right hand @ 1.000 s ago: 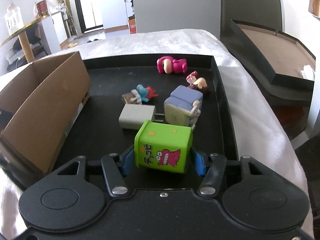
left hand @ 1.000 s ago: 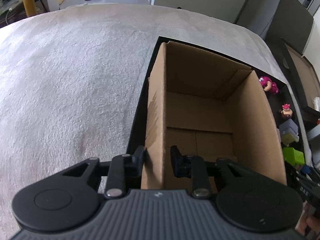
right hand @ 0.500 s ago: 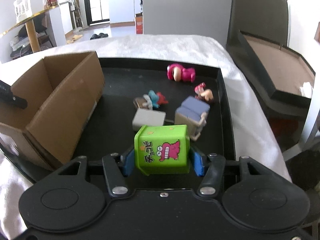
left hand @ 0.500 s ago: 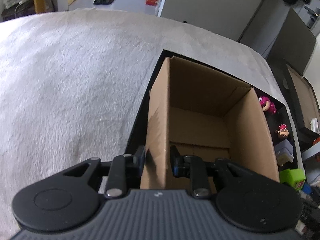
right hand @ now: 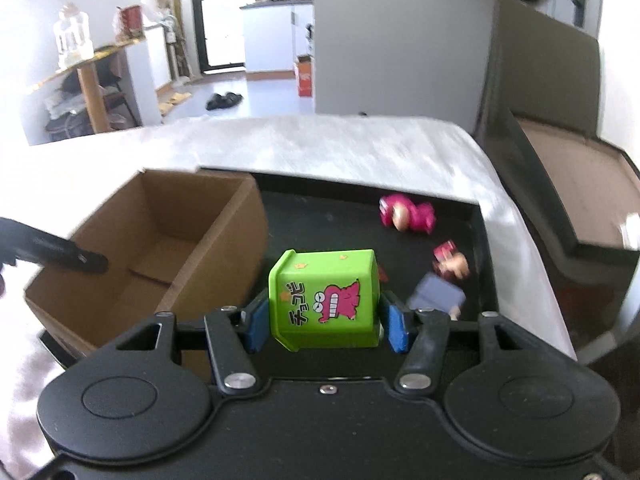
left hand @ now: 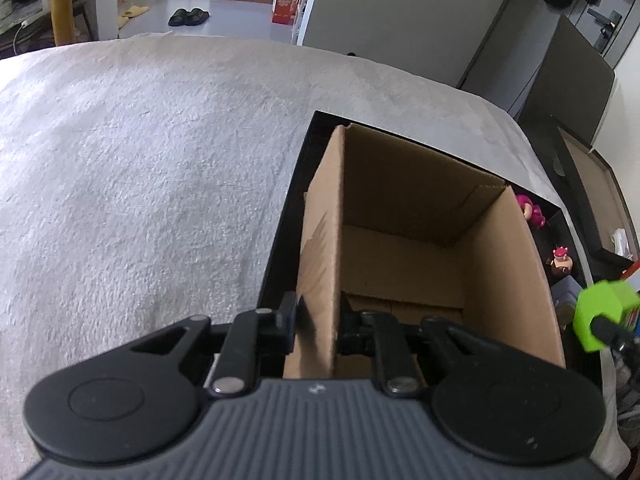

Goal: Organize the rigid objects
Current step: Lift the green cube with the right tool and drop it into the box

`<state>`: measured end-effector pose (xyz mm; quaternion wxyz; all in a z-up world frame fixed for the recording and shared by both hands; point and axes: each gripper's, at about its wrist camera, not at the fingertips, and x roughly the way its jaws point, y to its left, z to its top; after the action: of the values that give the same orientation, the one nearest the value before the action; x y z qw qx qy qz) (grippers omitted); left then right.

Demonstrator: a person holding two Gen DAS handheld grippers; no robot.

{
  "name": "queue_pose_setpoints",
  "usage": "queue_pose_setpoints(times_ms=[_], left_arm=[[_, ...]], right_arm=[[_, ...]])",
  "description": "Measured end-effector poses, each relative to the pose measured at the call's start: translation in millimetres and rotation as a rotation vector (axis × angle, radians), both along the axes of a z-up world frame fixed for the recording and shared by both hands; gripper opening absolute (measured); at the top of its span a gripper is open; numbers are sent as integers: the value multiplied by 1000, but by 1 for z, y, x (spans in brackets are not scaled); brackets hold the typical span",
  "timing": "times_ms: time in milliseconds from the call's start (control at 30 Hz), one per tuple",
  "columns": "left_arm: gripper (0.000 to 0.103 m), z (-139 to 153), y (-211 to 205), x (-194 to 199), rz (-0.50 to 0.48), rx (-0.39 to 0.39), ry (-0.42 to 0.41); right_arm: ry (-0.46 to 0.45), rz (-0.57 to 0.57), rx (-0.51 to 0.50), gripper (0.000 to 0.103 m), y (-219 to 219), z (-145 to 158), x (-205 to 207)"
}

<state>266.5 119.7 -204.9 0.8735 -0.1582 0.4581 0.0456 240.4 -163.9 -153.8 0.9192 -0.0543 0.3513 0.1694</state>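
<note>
An open cardboard box (left hand: 400, 208) stands at the left end of a black tray (left hand: 288, 216). My left gripper (left hand: 318, 316) straddles the box's near left wall; its jaws are closing, and both pads sit against the cardboard. In the right wrist view, my right gripper (right hand: 326, 326) is shut on a green cartoon box (right hand: 328, 296), held in the air above the tray (right hand: 320, 216), just right of the cardboard box (right hand: 160, 232). The green cartoon box (left hand: 600, 312) also shows at the right edge of the left wrist view. One left finger (right hand: 80, 258) shows above the box.
On the tray lie a pink plush-like figure (right hand: 408, 216), a small red-capped figure (right hand: 450, 260) and a lavender block (right hand: 438, 298). The tray rests on a grey cloth-covered table (left hand: 140, 160). A dark open case (right hand: 560, 184) sits off the table's right side.
My right gripper has lifted the green box off the tray and carried it up toward the cardboard box. The left jaws have narrowed onto the box wall.
</note>
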Motion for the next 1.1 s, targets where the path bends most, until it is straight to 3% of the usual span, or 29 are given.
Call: queue_pose_setpoints(times_ms=[367,533,1100], left_arm=[[19,-2,4,-4,-10,-56,14],[21,0,6,-12,-10,-80,40],[22,-6,20,-10,33,-156,12]], right_arm=[[-70,117,8,55,56,41,14],[-52,158,2,55,79,40,18],[28,239,-2,56,148,31,23]])
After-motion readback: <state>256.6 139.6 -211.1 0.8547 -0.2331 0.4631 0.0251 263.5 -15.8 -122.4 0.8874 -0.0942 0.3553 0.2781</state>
